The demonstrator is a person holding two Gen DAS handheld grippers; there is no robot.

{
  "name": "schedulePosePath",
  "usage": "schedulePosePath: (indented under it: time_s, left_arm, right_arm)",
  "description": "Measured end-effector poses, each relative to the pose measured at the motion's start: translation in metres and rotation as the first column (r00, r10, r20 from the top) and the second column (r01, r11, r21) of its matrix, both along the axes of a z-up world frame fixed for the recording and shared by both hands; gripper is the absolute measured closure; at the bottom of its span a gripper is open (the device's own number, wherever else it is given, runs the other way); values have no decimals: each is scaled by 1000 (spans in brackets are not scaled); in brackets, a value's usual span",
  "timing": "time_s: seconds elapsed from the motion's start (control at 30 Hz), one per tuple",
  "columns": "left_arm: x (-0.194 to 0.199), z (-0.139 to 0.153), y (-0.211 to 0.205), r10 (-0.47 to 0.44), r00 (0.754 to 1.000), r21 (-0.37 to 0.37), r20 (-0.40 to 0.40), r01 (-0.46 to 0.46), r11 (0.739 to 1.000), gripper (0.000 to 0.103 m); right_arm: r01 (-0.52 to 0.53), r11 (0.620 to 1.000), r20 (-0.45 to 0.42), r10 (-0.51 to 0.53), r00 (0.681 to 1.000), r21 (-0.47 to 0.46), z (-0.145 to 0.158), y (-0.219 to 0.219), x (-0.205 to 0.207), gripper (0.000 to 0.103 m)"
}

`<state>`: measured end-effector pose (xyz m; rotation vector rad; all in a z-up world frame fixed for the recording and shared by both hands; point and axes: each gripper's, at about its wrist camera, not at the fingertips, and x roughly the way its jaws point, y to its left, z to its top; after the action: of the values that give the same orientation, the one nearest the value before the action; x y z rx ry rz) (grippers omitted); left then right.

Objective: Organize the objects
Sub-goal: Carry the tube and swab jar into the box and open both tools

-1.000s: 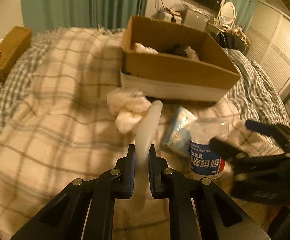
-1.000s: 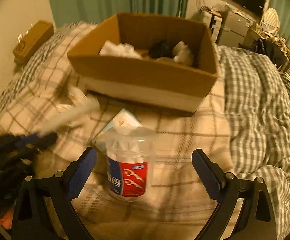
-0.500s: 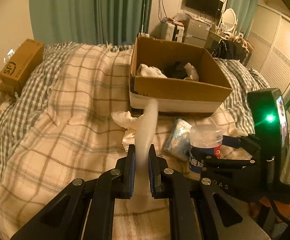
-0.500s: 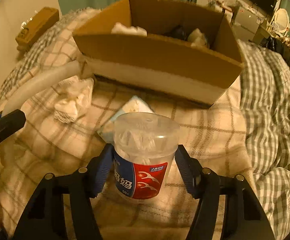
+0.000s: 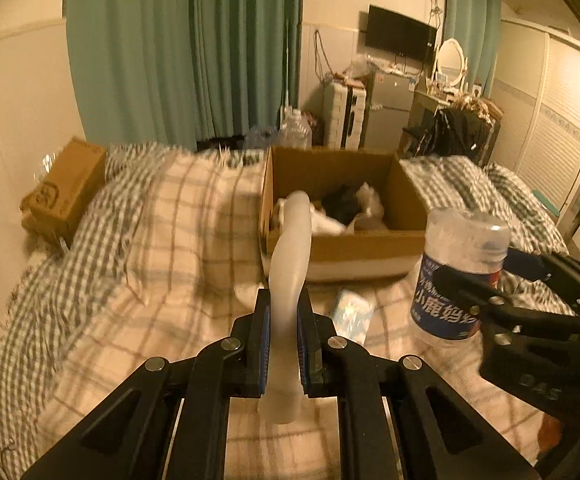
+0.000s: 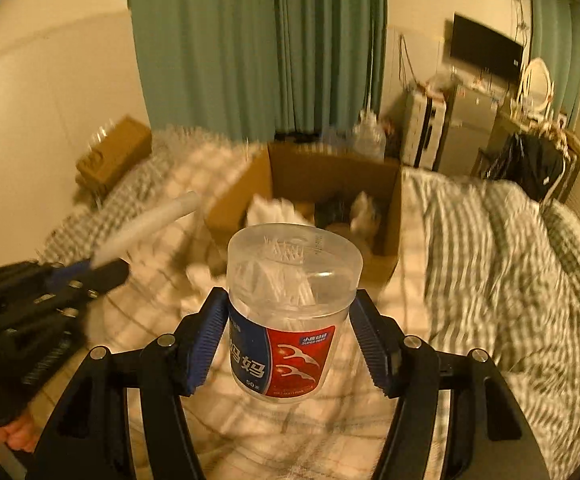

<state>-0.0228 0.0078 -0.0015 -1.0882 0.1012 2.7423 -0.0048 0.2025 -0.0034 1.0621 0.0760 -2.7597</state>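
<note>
My left gripper is shut on a curved white plastic tube, held above the bed and pointing toward the open cardboard box. My right gripper is shut on a clear floss-pick jar with a blue and red label, lifted off the blanket. The jar also shows in the left wrist view, right of the tube. The box holds white crumpled items and a dark item. A small blue-white packet and a crumpled white cloth lie on the blanket before the box.
The bed has a checked blanket. A small brown carton sits at the bed's far left by the wall. Green curtains, water bottles, a fridge and cluttered furniture stand behind the bed.
My right gripper closed on the jar and lifted it off the blanket. Both grippers rose, and the tube now points over the box's near wall.
</note>
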Motion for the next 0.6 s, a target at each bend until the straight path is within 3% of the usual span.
schedulePosePath:
  time_s: [0.33,0.6]
  left_arm:
    - [-46,54,20,-26,995,19,-95,27,999,92]
    - [-110,63,37,-32,992,4,-119,33,999,92]
  right_arm:
    - [9,999,-139,-1,990,51,80,4,-33,41]
    - [51,997,-163,-42,986,54,102,15,-102,41]
